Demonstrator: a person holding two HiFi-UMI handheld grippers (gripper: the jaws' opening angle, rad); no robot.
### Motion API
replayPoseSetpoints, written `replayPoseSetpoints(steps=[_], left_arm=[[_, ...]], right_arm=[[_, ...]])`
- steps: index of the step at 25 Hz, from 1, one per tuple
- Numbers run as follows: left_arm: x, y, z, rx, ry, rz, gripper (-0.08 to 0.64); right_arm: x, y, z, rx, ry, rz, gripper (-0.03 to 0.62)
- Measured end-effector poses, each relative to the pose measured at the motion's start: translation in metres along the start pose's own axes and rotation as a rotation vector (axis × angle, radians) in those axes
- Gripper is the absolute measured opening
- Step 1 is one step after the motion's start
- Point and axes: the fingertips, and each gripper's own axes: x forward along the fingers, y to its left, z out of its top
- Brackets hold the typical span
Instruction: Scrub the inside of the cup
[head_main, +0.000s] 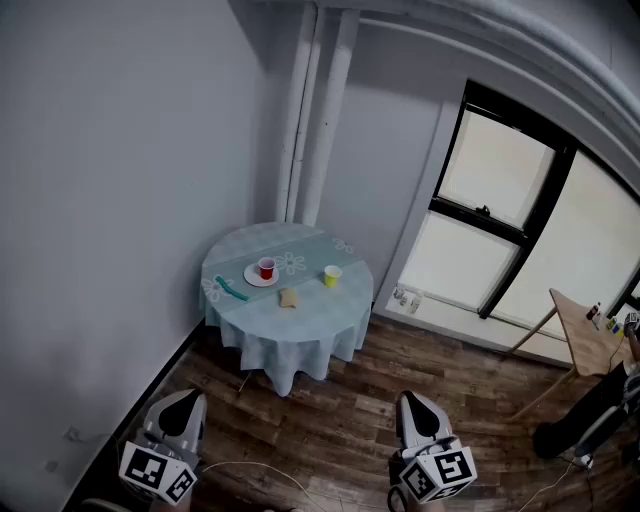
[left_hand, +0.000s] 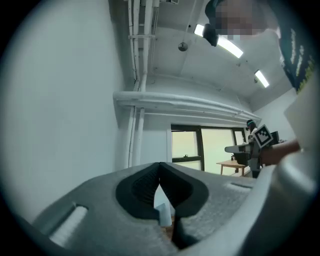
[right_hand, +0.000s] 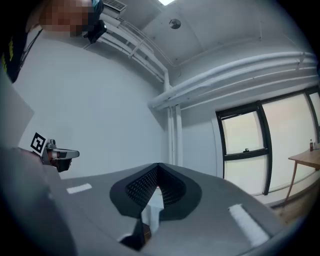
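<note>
Cups number two on the round table: a red cup on one white saucer near the middle, and a yellow cup toward the right edge. We cannot see their contents. One sponge lies by the front edge and one teal brush by the left edge. We hold our left gripper and right gripper well apart from the table, each with jaws pressed together and empty.

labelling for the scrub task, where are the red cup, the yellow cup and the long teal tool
red cup (head_main: 266, 268): head view, middle of its body.
yellow cup (head_main: 332, 276): head view, middle of its body.
long teal tool (head_main: 232, 290): head view, midway along its length.
</note>
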Motion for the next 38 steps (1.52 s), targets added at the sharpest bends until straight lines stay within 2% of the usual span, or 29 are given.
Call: replayPoseSetpoints(steps=[9,18,30,38], left_arm=[[0.022,0.015,-0.023,-0.013,0.039,0.040,0.002],[0.039,0.005,-0.024,-0.023,0.040,0.029,0.002],[0.076,-0.011,-0.017,-0.011,0.021,0.048,0.002],[0.104,0.000,-0.024,-0.014,0.049,0.040,0.002]], right_arm=[[0.008,-0.002,-0.010,-0.006,0.009,0.004,0.005],[0.018,-0.008,-0.015,0.001,0.024,0.032,0.005],[0.040,-0.042,-0.003,0.003,-0.003,0.060,0.005],[0.069,-0.051,-0.006,0.026,0.001,0.071,0.006]])
